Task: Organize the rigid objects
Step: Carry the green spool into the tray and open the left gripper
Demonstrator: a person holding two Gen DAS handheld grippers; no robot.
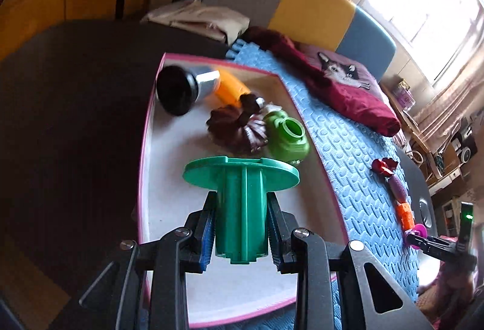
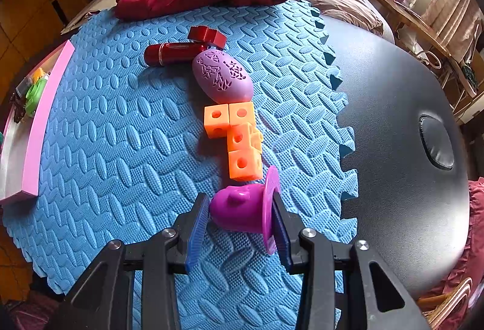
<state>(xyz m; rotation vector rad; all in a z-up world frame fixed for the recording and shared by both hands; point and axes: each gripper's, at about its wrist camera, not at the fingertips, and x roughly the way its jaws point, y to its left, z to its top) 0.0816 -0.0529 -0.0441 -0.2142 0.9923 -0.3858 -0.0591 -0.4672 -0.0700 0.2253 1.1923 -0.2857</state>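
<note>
Tray (image 1: 157,130): black-capped bottle (image 1: 181,87), green toy (image 1: 286,137).
Left gripper (image 1: 241,227): jaws clenched on green spool (image 1: 242,196).
Right gripper (image 2: 240,227): jaws grasping magenta hat (image 2: 245,206), lower centre.

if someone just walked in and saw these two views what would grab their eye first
Probably the green spool clamped in the left tongs above the pink-rimmed tray. Next, the magenta hat-shaped piece between the right tongs on the blue foam mat. It ends a neat row: orange cubes, a purple egg and a red cylinder.
</note>
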